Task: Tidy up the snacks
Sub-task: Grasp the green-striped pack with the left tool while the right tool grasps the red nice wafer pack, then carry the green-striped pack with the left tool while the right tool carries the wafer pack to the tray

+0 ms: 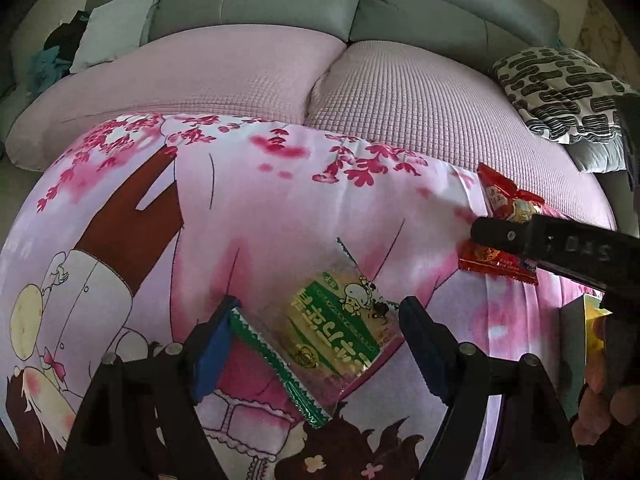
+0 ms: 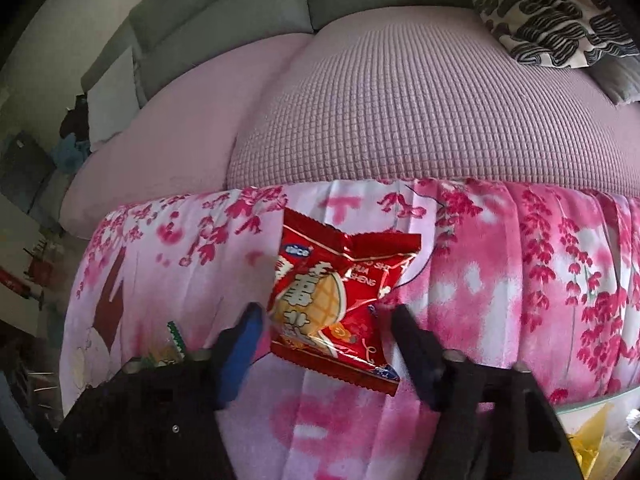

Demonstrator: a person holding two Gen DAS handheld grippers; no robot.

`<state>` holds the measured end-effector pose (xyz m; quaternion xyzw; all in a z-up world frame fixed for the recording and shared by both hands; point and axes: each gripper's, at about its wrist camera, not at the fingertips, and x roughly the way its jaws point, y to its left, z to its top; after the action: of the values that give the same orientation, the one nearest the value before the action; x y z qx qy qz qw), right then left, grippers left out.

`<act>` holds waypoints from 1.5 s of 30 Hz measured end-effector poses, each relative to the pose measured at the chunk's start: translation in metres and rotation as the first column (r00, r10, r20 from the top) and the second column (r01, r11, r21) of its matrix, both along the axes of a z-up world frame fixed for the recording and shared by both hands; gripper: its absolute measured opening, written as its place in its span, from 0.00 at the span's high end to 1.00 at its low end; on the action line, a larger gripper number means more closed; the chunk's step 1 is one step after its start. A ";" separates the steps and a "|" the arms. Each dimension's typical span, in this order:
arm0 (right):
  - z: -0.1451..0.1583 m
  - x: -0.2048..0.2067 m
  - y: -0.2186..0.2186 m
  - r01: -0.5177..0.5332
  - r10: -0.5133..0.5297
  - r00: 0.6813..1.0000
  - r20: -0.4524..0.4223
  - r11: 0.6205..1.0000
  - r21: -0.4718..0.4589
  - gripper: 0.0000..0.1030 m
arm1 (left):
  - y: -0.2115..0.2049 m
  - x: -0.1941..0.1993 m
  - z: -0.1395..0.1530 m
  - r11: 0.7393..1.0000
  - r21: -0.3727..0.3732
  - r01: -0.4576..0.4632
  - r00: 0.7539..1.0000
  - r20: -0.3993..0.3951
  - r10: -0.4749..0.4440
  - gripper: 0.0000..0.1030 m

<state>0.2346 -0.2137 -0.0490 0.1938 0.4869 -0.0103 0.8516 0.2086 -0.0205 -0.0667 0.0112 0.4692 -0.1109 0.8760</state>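
Note:
A green and yellow snack packet (image 1: 340, 332) lies on the pink cartoon-print cloth (image 1: 260, 208), between the open fingers of my left gripper (image 1: 316, 316). Its left finger (image 1: 216, 340) touches the packet's green edge. A red snack packet (image 2: 336, 300) lies on the same cloth between the open fingers of my right gripper (image 2: 326, 320). In the left wrist view the red packet (image 1: 504, 216) shows at the right, partly hidden by the right gripper's black finger (image 1: 520, 236). A corner of the green packet (image 2: 172, 344) shows at the left in the right wrist view.
A pink-covered sofa seat (image 1: 400, 100) with grey back cushions (image 1: 260, 4) lies behind the cloth. A black-and-white patterned pillow (image 1: 560, 92) sits at the right. A container with yellow packets (image 2: 588, 440) stands at the lower right. A white pillow (image 1: 116, 28) and clothes are at far left.

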 end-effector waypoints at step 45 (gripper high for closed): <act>0.068 -0.191 0.013 0.112 -0.116 0.992 0.058 0.992 0.062 0.46 | 0.008 -0.053 0.047 0.990 -0.125 -0.058 0.998 -0.038 0.054 0.50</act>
<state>0.0438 -0.2012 0.0193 0.2463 0.4487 -0.0388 0.8582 0.1558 -0.0122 -0.0197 -0.0595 0.4764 -0.1158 0.8695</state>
